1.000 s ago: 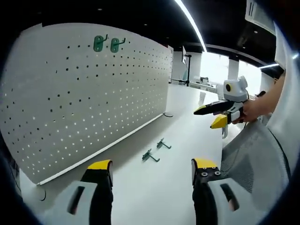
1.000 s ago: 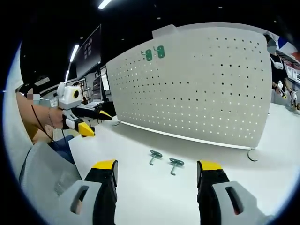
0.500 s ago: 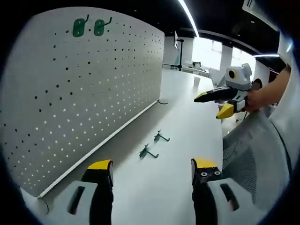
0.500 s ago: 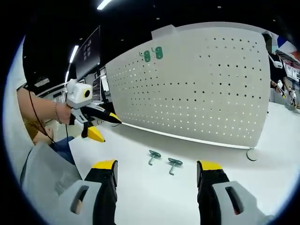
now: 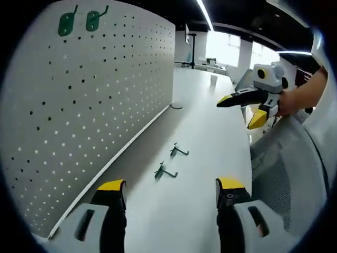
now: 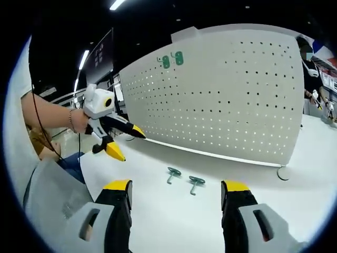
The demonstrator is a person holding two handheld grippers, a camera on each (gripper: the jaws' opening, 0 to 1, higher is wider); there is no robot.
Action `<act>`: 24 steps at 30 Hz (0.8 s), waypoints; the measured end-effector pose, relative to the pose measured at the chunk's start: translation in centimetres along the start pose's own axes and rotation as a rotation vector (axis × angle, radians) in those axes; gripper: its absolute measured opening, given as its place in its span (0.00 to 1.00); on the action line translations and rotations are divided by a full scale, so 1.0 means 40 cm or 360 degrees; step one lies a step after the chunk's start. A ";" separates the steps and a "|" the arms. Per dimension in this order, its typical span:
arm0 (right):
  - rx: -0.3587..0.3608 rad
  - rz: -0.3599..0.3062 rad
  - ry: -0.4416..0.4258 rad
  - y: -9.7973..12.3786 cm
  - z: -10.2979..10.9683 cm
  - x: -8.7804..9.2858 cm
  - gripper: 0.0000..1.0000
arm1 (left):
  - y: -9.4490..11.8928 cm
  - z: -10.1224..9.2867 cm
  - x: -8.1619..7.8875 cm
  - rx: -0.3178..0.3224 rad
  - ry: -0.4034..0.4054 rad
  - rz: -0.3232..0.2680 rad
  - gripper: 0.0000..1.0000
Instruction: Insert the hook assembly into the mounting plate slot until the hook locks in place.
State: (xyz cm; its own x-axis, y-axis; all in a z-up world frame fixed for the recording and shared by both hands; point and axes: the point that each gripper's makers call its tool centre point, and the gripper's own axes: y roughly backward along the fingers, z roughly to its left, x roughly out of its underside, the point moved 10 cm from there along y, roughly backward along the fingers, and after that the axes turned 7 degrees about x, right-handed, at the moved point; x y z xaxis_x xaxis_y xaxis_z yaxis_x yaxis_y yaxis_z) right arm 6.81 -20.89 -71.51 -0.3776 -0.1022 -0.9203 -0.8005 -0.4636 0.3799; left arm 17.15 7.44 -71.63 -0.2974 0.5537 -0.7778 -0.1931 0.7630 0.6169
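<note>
Two green hooks lie loose on the white table: one hook (image 5: 164,172) nearer me and another hook (image 5: 178,151) behind it; in the right gripper view they are the left hook (image 6: 172,174) and the right hook (image 6: 196,183). A white pegboard (image 5: 95,100) (image 6: 221,100) stands upright with two green hooks (image 5: 79,21) (image 6: 171,59) mounted near its top. My left gripper (image 5: 171,191) is open above the table, short of the loose hooks; it shows in the right gripper view as left gripper (image 6: 125,141). My right gripper (image 6: 176,191) is open too, seen as right gripper (image 5: 243,108).
The white table (image 5: 205,132) runs along the pegboard's foot. A person's arm (image 6: 50,118) and grey-clad lap (image 5: 284,179) sit at the table's near side. Another person (image 6: 315,79) stands beyond the board's end. A round base foot (image 6: 285,174) rests at the board's corner.
The left gripper has moved forward and closer to the pegboard and loose hooks, its view shifting so the mounted hooks sit higher. The right gripper's view has barely changed.
</note>
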 end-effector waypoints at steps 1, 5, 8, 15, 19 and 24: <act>-0.0001 0.0001 -0.0001 0.000 0.000 0.000 0.66 | -0.003 0.003 0.000 0.0008 0.0000 0.0011 0.71; -0.0003 0.0008 0.0008 0.000 0.000 0.001 0.66 | -0.015 0.009 -0.009 0.0026 -0.0026 0.0046 0.71; -0.0003 0.0013 0.0007 0.001 0.000 0.001 0.66 | -0.023 0.014 -0.015 0.0042 -0.0039 0.0058 0.71; -0.0003 0.0018 0.0007 0.003 0.000 0.000 0.66 | -0.043 0.022 -0.029 0.0078 -0.0100 0.0111 0.70; -0.0002 0.0026 0.0011 0.003 -0.001 0.001 0.65 | -0.055 0.029 -0.032 0.0100 -0.0119 0.0134 0.71; 0.0005 0.0047 0.0001 0.004 -0.003 0.003 0.66 | -0.071 0.034 -0.038 0.0125 -0.0142 0.0155 0.71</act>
State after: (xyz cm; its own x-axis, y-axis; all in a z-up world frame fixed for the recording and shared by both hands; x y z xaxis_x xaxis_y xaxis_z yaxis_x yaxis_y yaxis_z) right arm 6.70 -21.06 -71.57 -0.4009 -0.1164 -0.9087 -0.7903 -0.4578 0.4073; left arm 19.41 4.89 -72.35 -0.2263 0.6513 -0.7243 -0.0928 0.7258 0.6816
